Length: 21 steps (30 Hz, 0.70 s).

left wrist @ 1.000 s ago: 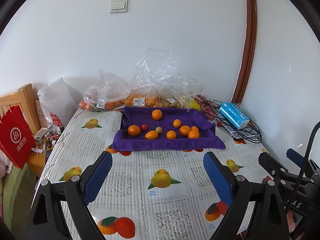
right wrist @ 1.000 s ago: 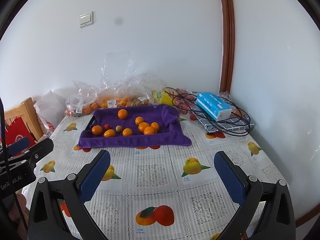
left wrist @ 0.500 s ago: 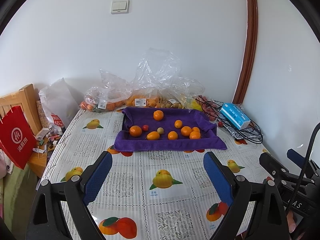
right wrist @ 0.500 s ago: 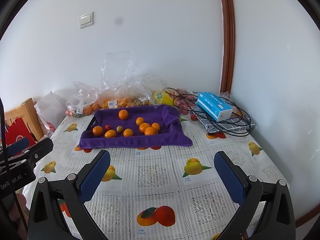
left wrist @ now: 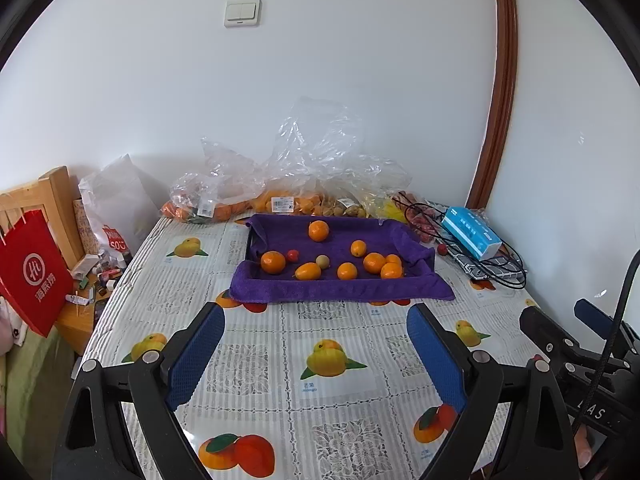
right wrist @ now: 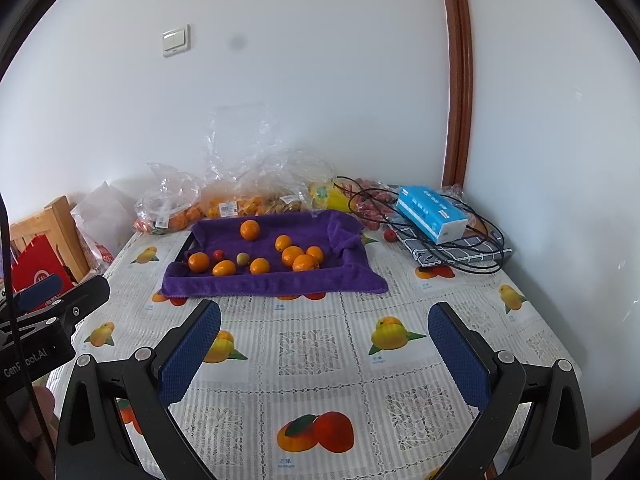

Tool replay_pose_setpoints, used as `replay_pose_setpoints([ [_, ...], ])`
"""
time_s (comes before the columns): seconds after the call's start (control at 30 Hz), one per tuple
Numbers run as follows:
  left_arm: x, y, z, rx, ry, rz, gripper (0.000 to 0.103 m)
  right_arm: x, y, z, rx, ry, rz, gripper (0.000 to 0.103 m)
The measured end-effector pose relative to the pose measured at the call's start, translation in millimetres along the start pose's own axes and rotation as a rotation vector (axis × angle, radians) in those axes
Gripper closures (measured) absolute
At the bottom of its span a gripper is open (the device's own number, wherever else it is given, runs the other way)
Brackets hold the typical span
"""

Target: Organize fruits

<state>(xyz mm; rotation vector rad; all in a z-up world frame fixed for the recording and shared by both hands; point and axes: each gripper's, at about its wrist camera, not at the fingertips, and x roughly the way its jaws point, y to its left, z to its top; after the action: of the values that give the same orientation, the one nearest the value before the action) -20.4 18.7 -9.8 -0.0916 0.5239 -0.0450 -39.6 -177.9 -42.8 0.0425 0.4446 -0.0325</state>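
A tray lined with a purple towel (left wrist: 340, 288) (right wrist: 272, 282) sits at the far middle of the fruit-print table. On it lie several oranges, among them one at the back (left wrist: 319, 230) (right wrist: 249, 229) and one at the left (left wrist: 273, 262). A small red fruit (left wrist: 292, 255), a pale round fruit (left wrist: 322, 261) and an oval yellow-orange fruit (left wrist: 308, 271) lie there too. My left gripper (left wrist: 315, 312) hovers open over the near tablecloth, well short of the tray, with nothing between its blue pads. My right gripper (right wrist: 324, 310) is likewise open and holds nothing.
Clear plastic bags of fruit (left wrist: 288, 200) line the back wall. A blue tissue box (left wrist: 470, 233) and black cables (left wrist: 496, 268) lie at the back right. A red paper bag (left wrist: 34, 272) hangs on a wooden chair off the left edge. The wall is close on the right.
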Motion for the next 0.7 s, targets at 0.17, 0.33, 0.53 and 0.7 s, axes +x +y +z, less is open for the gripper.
replay_pose_setpoints([
  [0.17,0.1,0.1,0.6,0.0,0.0,-0.001,0.011,-0.9,1.0,-0.2,-0.001,-0.002,0.001,0.001],
  [0.33,-0.1,0.2,0.0,0.0,-0.001,-0.001,0.011,-0.9,1.2,0.0,0.0,-0.002,0.001,0.001],
  [0.53,-0.4,0.0,0.2,0.0,-0.001,0.001,0.011,-0.9,0.8,0.2,-0.001,-0.001,0.001,0.001],
  [0.7,-0.6,0.3,0.5,0.0,-0.001,0.001,0.011,-1.1,0.5,0.2,0.0,-0.001,0.0,0.001],
])
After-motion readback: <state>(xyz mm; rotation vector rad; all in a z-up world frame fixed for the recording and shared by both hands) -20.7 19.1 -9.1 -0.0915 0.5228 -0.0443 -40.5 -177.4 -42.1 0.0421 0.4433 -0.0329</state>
